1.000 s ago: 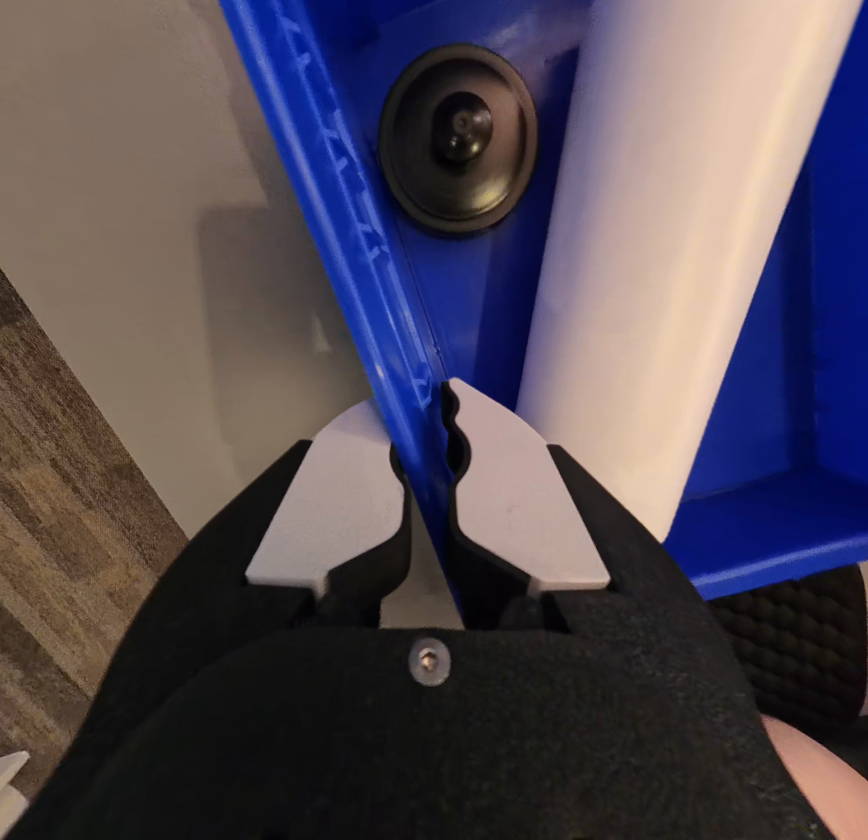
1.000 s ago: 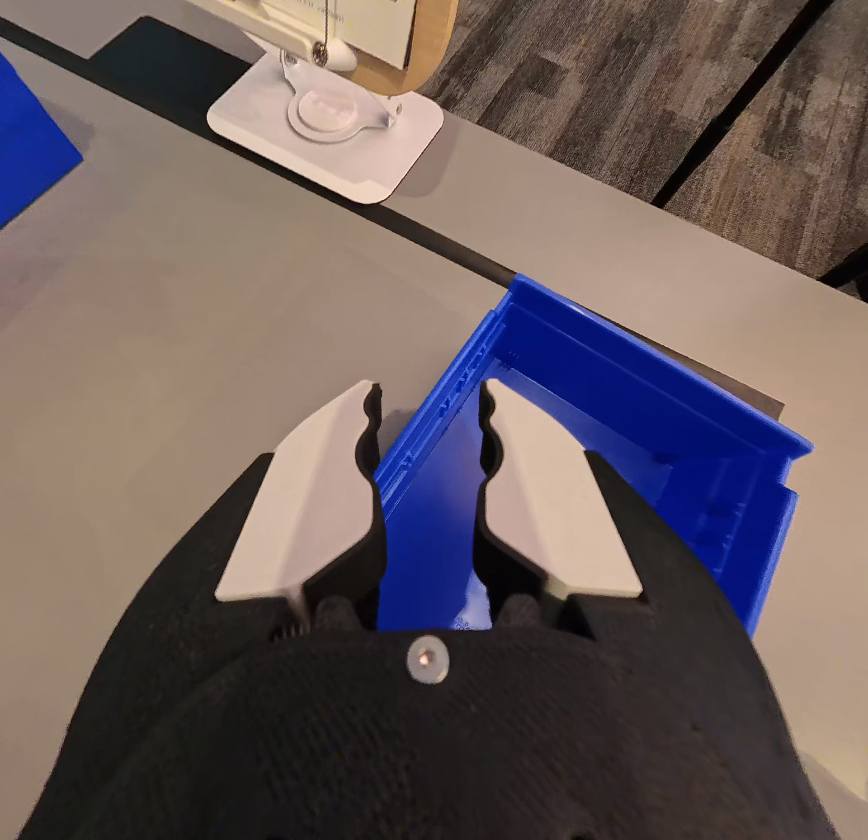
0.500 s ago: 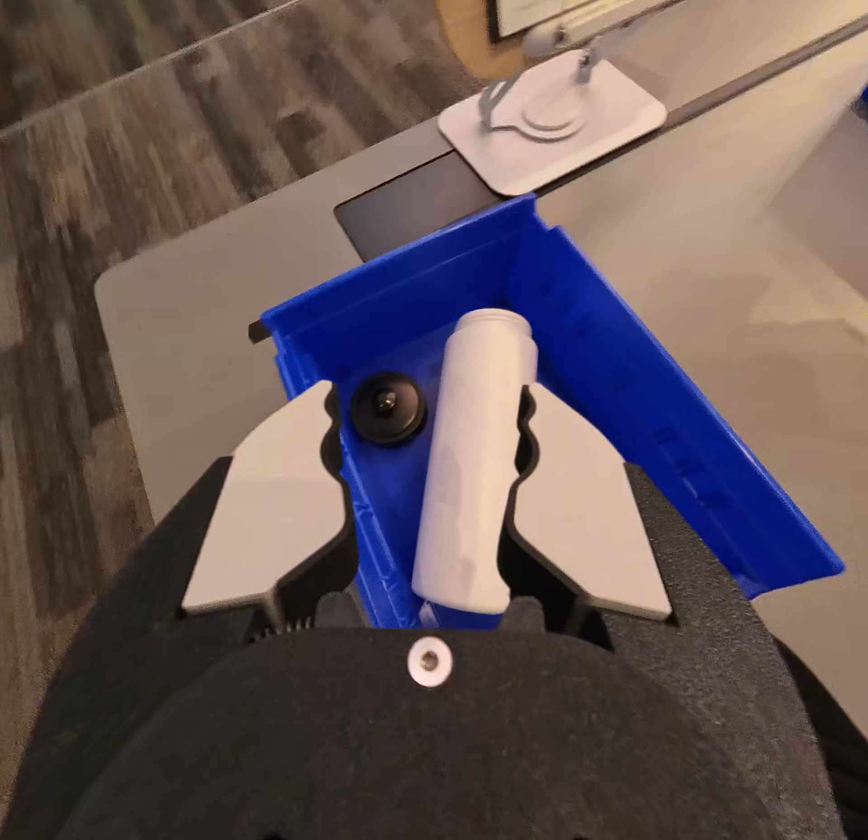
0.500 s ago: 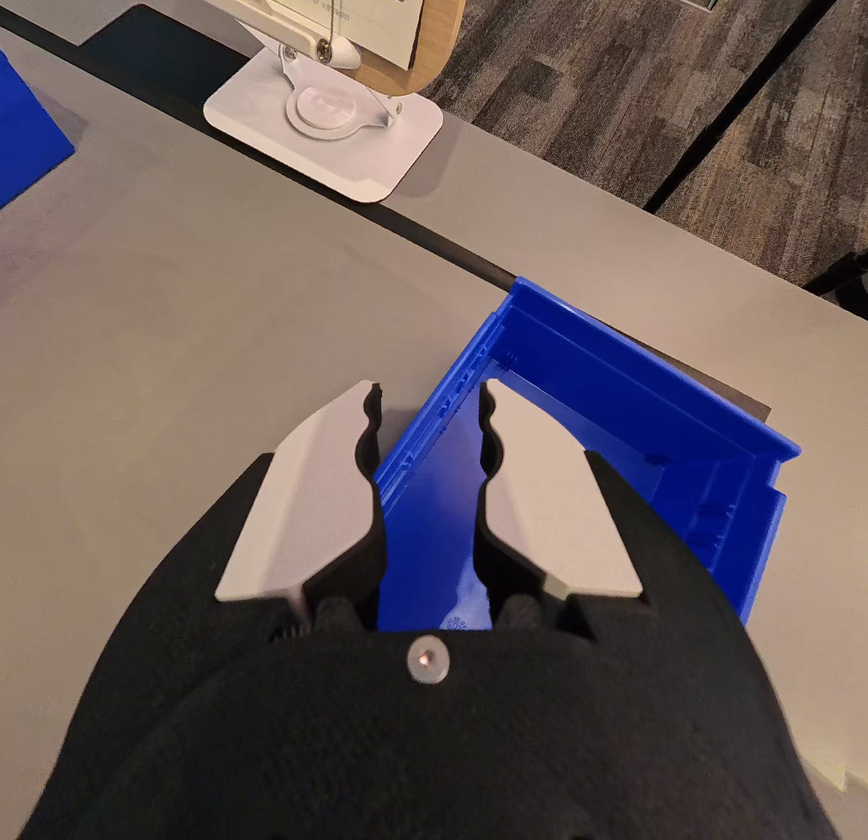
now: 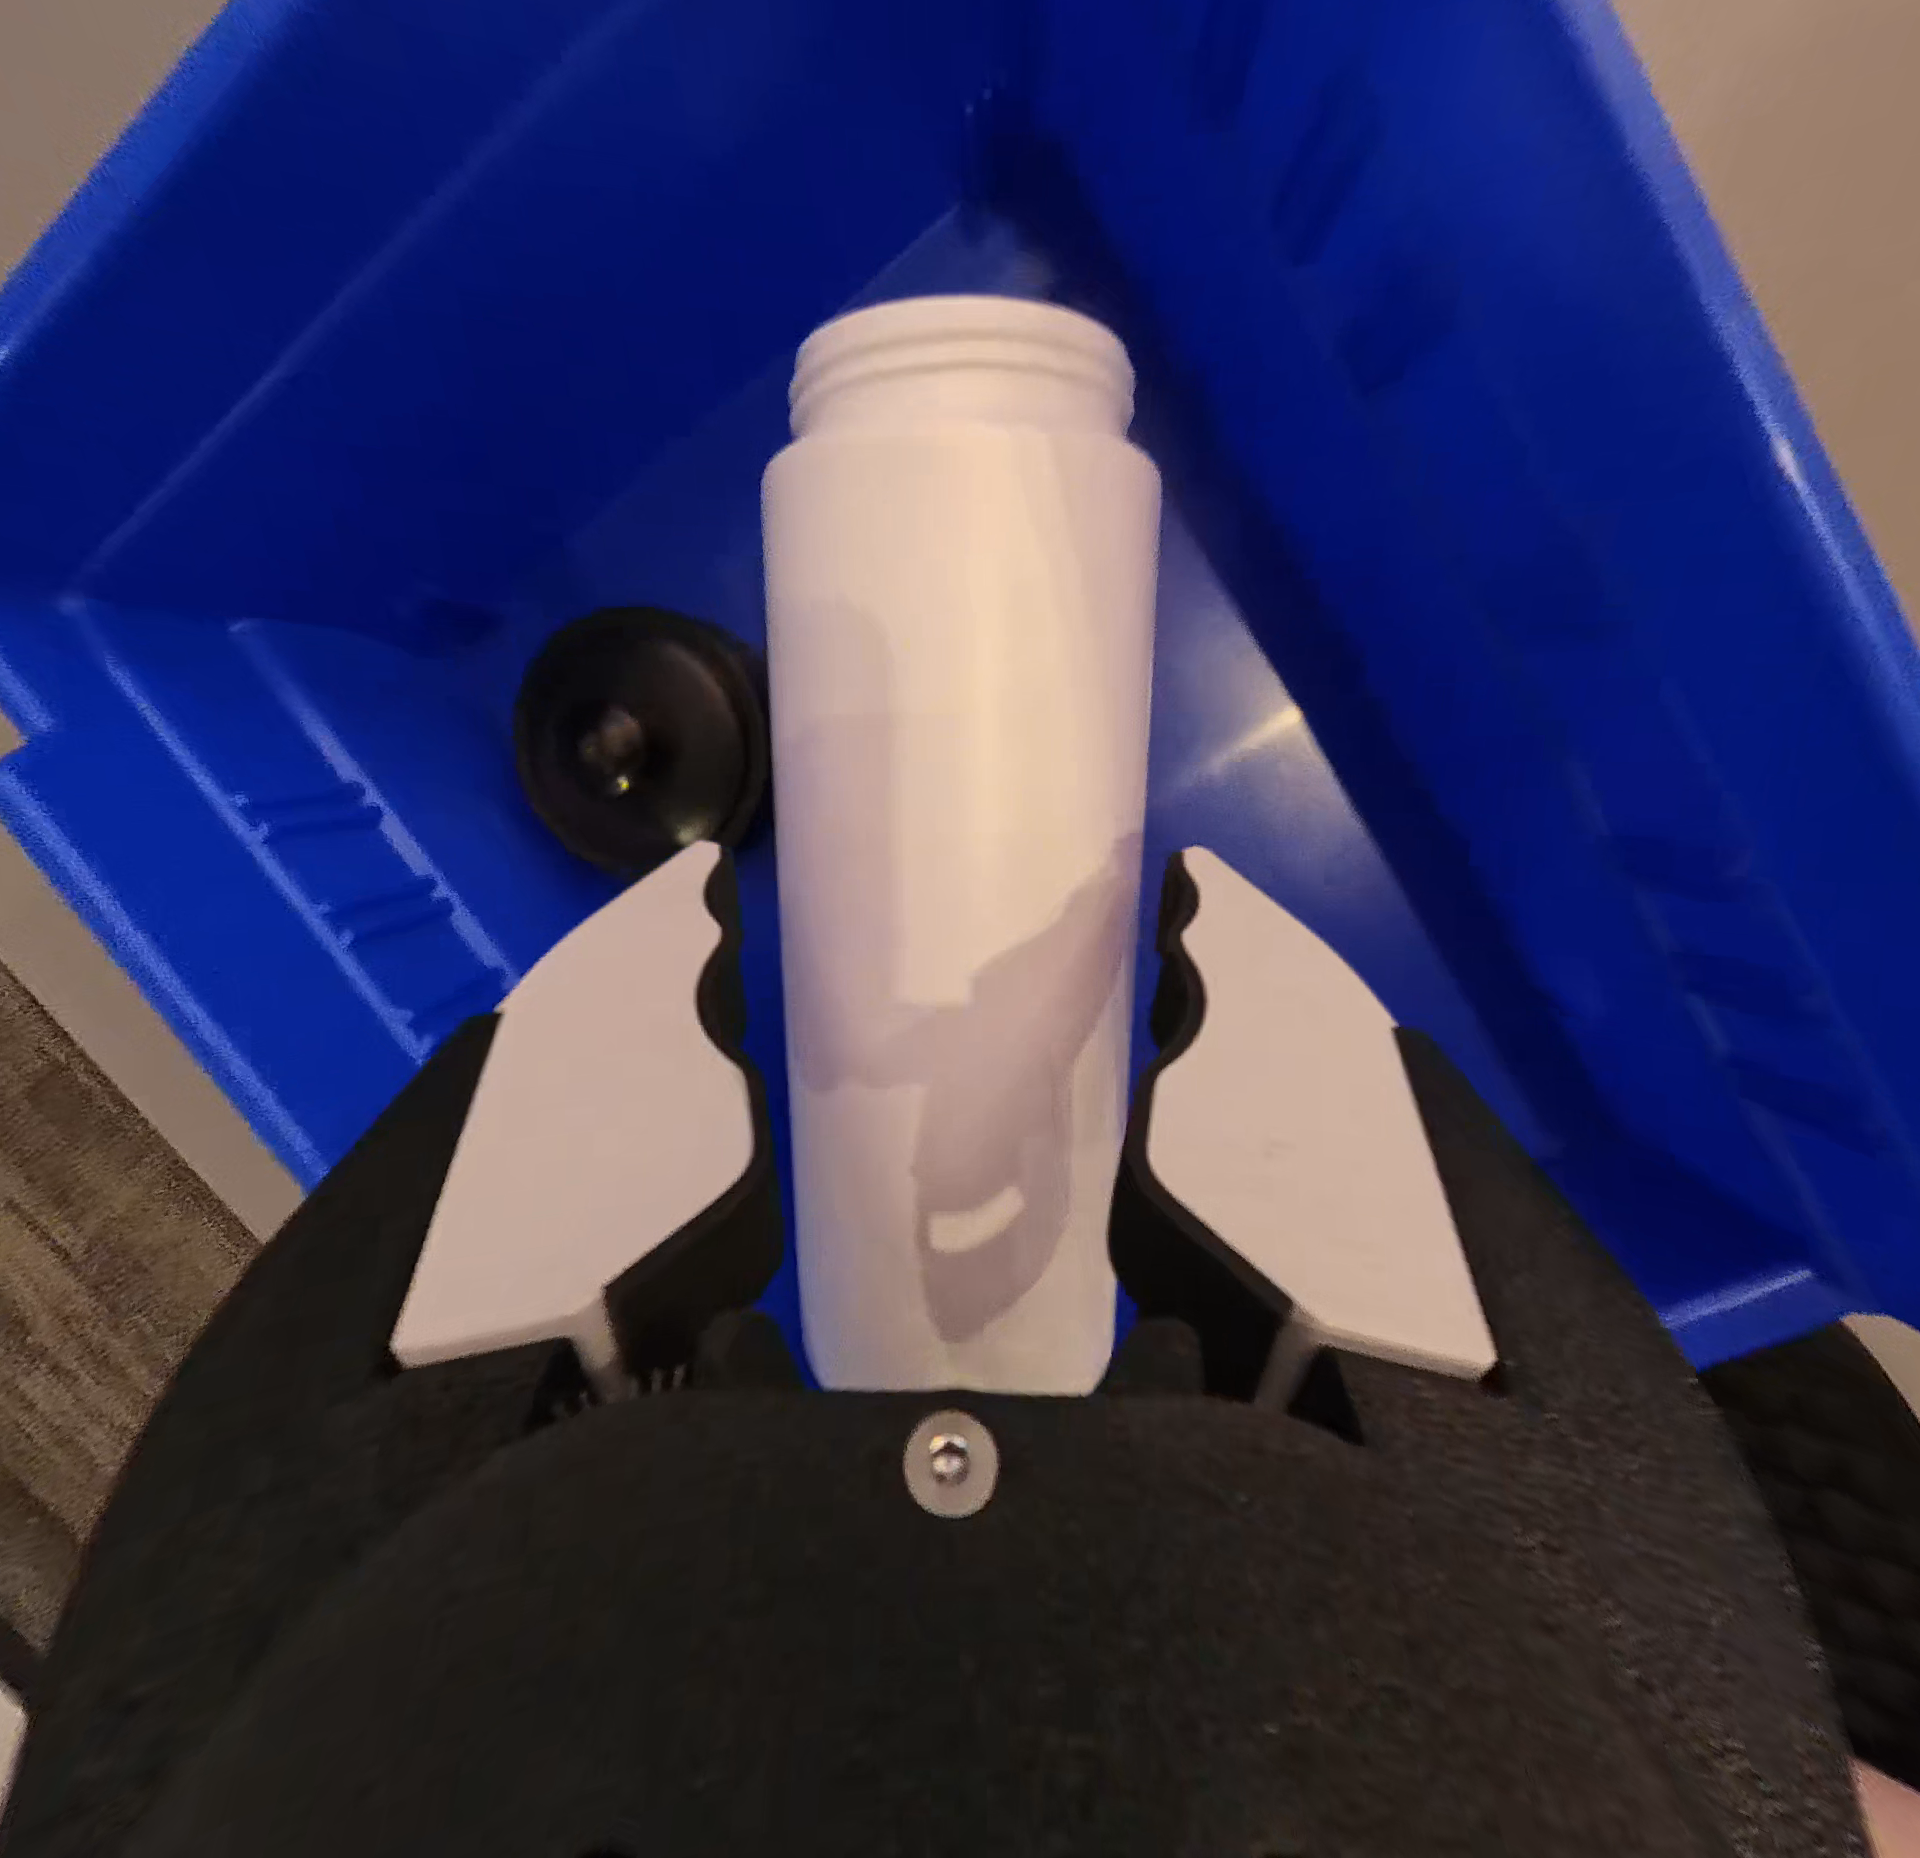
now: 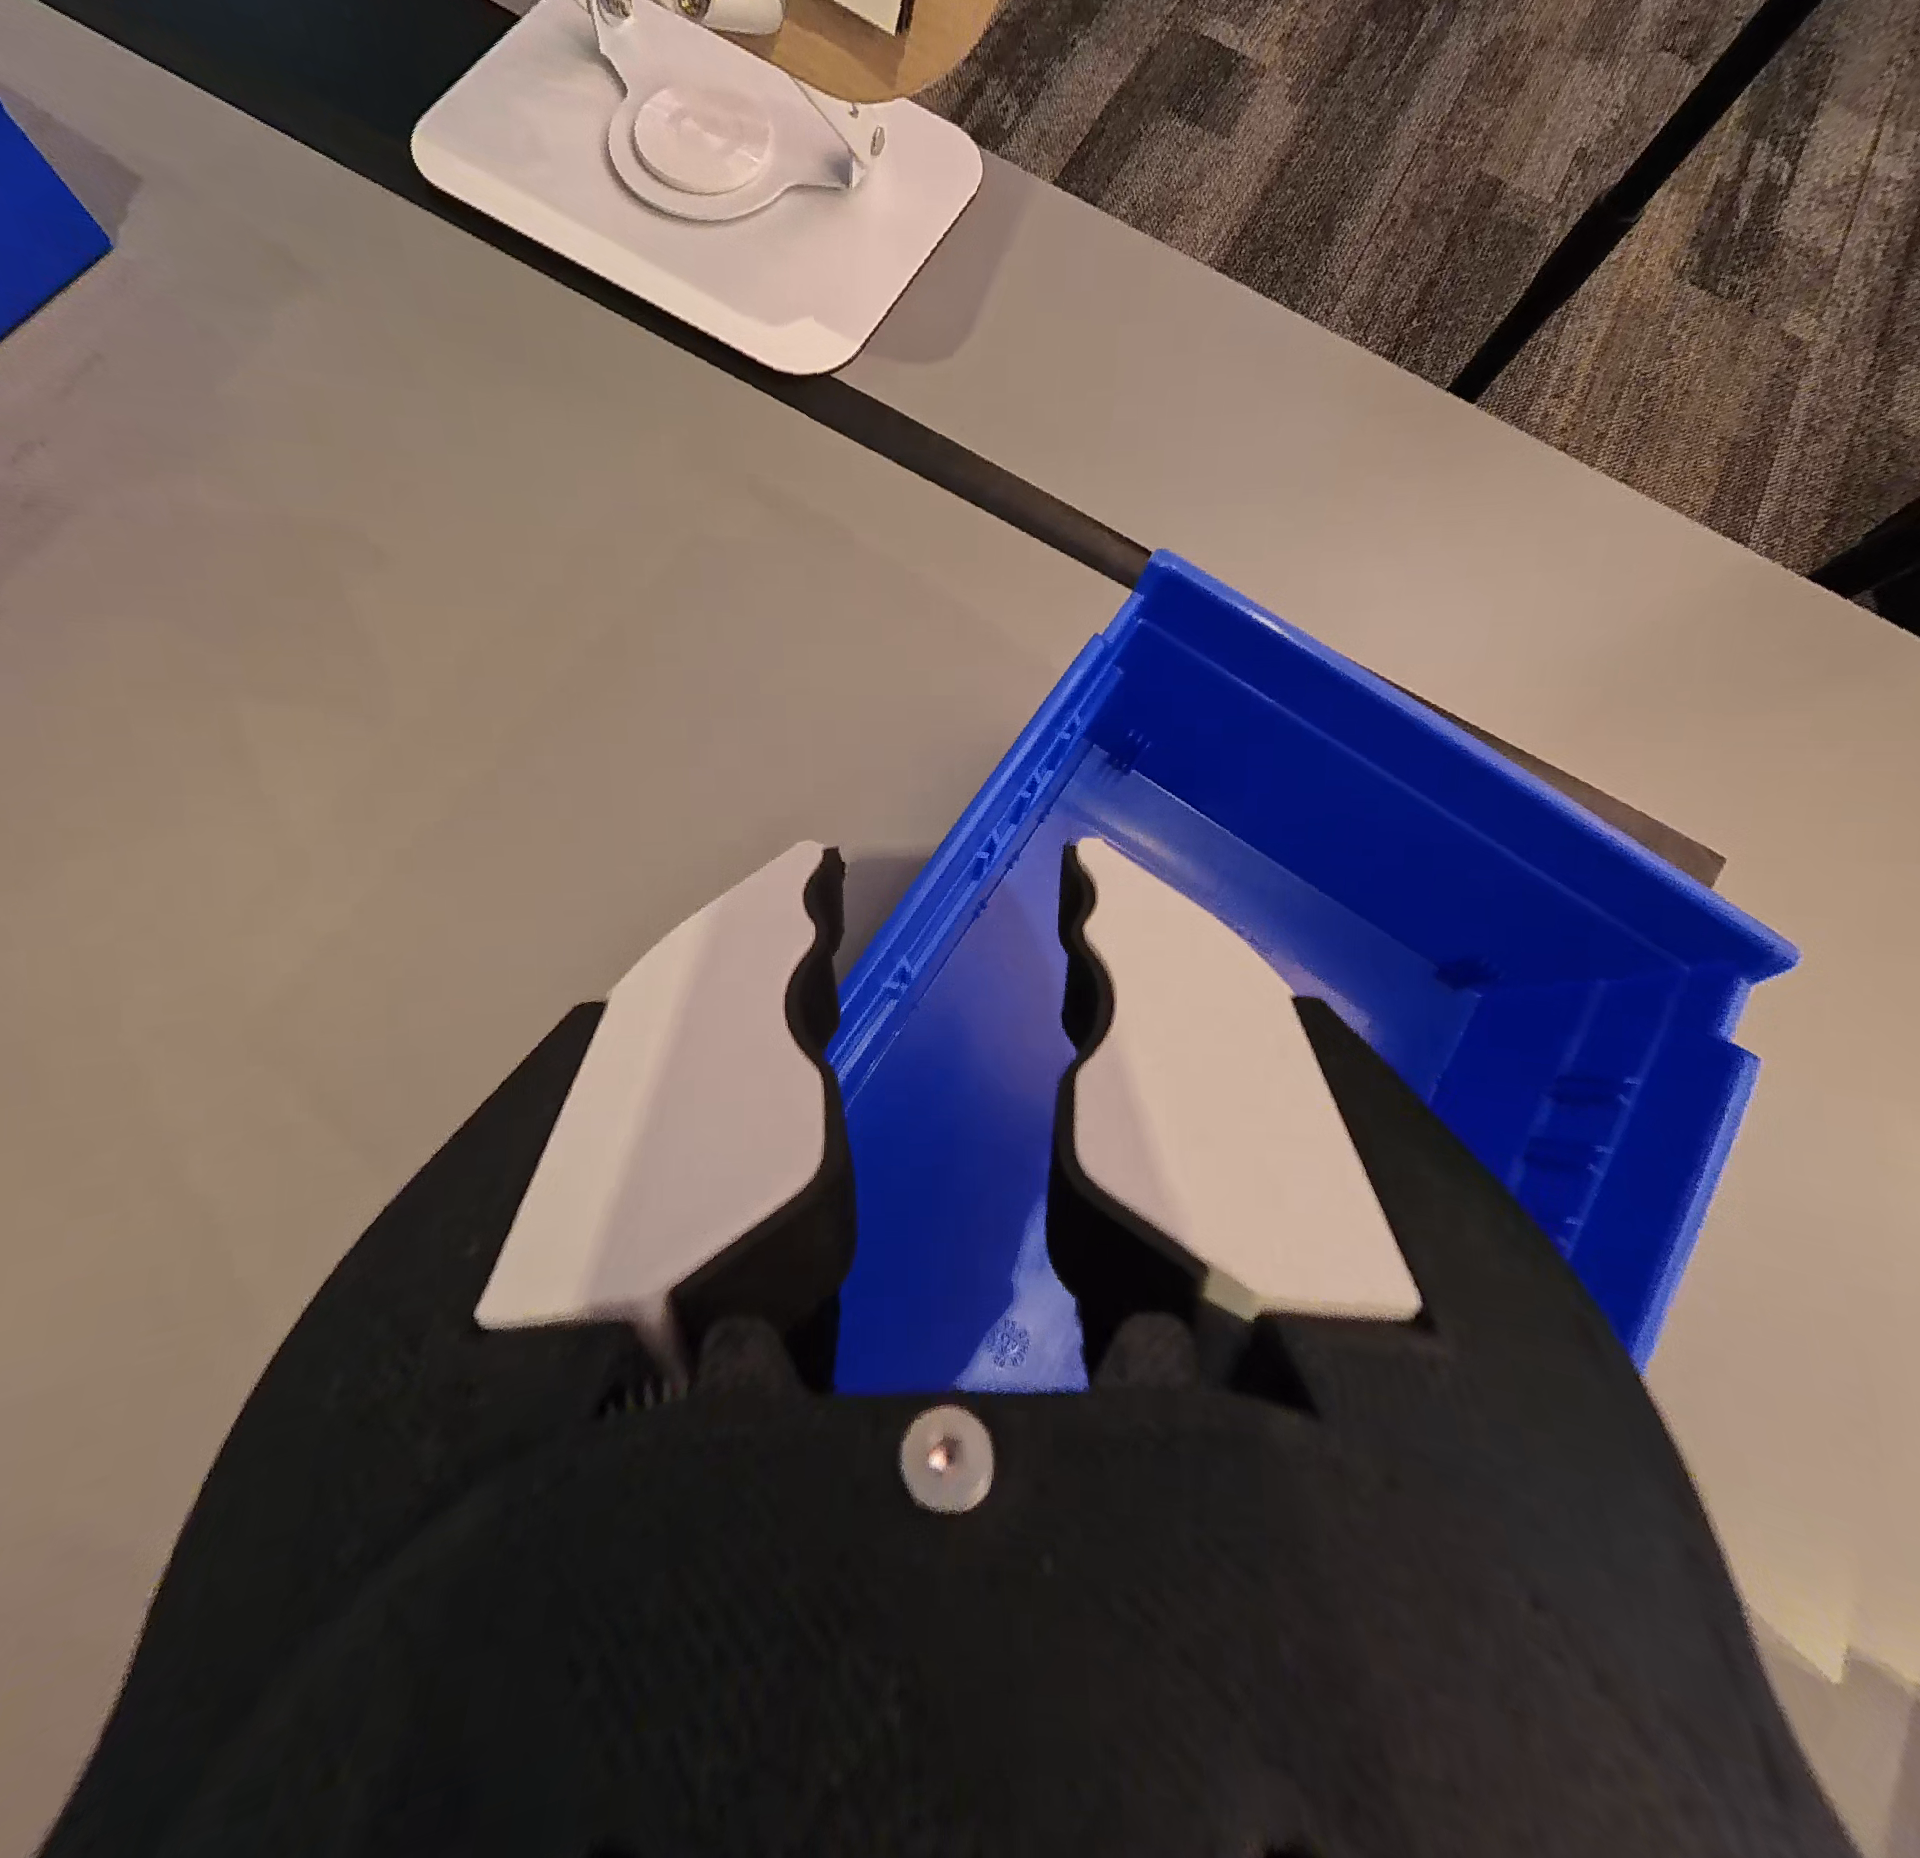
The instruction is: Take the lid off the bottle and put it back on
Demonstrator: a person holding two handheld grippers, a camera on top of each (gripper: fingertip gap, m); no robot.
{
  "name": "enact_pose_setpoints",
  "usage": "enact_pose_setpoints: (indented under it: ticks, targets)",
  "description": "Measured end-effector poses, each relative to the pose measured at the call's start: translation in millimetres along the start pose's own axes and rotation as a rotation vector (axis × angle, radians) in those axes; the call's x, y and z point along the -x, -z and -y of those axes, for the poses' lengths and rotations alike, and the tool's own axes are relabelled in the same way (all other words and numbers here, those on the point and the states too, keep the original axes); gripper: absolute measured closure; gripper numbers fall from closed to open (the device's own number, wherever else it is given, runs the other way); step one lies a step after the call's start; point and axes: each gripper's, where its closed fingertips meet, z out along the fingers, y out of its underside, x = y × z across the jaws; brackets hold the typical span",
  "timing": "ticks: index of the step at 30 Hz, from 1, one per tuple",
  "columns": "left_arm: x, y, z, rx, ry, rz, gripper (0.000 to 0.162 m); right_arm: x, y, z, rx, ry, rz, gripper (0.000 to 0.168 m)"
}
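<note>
Currently two blue plastic bins are fully in play, one per wrist view, plus a sliver of a third blue object at the left edge of the right wrist view, well apart from the right bin. All sit on one grey table.

Left bin: holds one white bottle lying on its side, threaded neck uncapped and pointing at the far corner. One black lid lies on the bin floor, just beside the bottle's left flank.

Left gripper: jaws straddle the bottle's lower body, spread; thin gaps on both sides, not clamped.

Right bin: no contents visible. Right gripper: jaws apart, holding nothing, astride the bin's left wall.

One white stand base beyond the right bin, carrying a wood-edged panel.
</note>
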Motion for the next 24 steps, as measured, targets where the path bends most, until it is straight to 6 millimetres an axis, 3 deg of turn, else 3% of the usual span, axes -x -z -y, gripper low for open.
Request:
enact_pose_setpoints:
  ticks: [9,24]
  targets:
    - [-1.5,-24.4,-1.7,0.12,-0.031,0.063,0.085,4.0,-9.3,-7.9,0.064,0.052,-0.011,0.126]
    - [0.8,-27.8,-0.3,0.167,-0.048,0.109,0.084,8.7,-16.9,-13.1,0.101,0.072,-0.002,0.126]
